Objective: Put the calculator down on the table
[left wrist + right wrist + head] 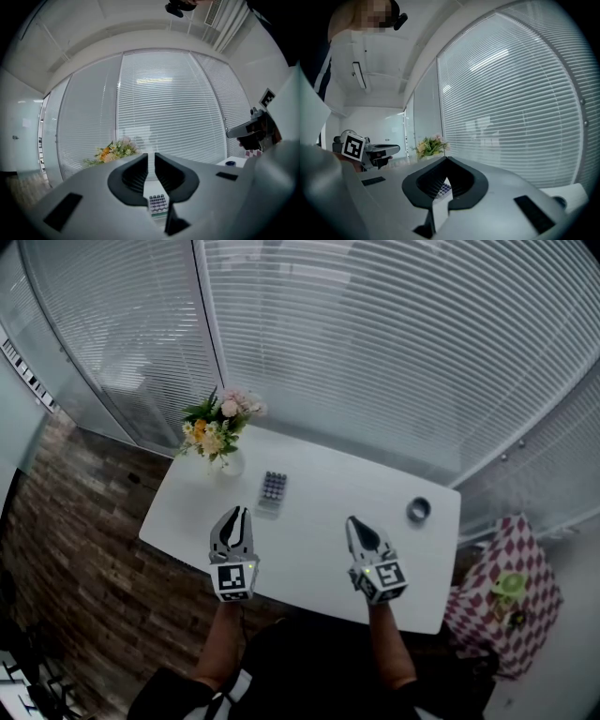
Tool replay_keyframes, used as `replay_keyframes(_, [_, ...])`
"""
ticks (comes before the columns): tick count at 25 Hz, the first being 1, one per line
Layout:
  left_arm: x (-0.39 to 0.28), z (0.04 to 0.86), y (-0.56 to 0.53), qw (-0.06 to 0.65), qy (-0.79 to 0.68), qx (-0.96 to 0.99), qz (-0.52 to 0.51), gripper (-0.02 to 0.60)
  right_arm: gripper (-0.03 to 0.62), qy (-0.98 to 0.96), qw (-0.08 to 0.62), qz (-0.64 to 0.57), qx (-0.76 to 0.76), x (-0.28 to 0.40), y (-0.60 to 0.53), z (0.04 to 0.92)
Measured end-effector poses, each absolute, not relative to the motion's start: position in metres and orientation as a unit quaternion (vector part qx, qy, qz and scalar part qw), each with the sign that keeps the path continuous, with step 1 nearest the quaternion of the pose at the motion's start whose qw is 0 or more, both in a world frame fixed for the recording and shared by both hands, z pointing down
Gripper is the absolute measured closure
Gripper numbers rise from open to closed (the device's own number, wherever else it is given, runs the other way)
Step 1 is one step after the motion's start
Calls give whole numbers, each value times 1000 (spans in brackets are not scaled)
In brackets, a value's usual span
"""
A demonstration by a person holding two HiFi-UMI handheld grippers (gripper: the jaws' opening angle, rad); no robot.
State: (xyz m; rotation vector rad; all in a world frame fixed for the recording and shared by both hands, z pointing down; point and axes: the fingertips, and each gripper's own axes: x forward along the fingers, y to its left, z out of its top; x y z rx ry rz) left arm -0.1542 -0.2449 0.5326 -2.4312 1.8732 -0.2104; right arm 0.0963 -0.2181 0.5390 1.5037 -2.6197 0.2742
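In the head view, the calculator (273,489) is seen lying flat on the white table (319,521), keys up, free of both grippers. It is found at about 1 o'clock from the left gripper (240,512), near its tips but apart from them. Flowers (218,427) in a vase (230,465) are set at 11 o'clock from the calculator, at the table's far corner. The right gripper (353,520) is held over the table's near half, and a small dark ring (419,510) is seen at 2 o'clock from it. A checked cloth (506,596) is seen off the table at 4 o'clock.

In the left gripper view, the jaws of the left gripper (151,154) are drawn to a narrow slit, and nothing is held between them. The calculator (158,204) is seen on the table beyond them at 6 o'clock, the flowers (115,151) at 10 o'clock, and the right gripper (232,133) at 3 o'clock.

In the right gripper view, the jaws of the right gripper (446,158) are brought together at the tips, with nothing gripped. The calculator (443,189) is glimpsed past them, the flowers (430,146) at 11 o'clock, and the left gripper (396,149) at 9 o'clock
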Motion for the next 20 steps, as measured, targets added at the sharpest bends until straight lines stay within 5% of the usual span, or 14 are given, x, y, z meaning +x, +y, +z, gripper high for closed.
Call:
replay_keyframes(2, [-158,531,-245,32,616,-784,-73,575,588,-863,49,83,496,96,-219,537])
replay_keyframes(20, [-146,526,-237,27,573,-817,-63,575,589,-852,84,71,512,98,-224,537])
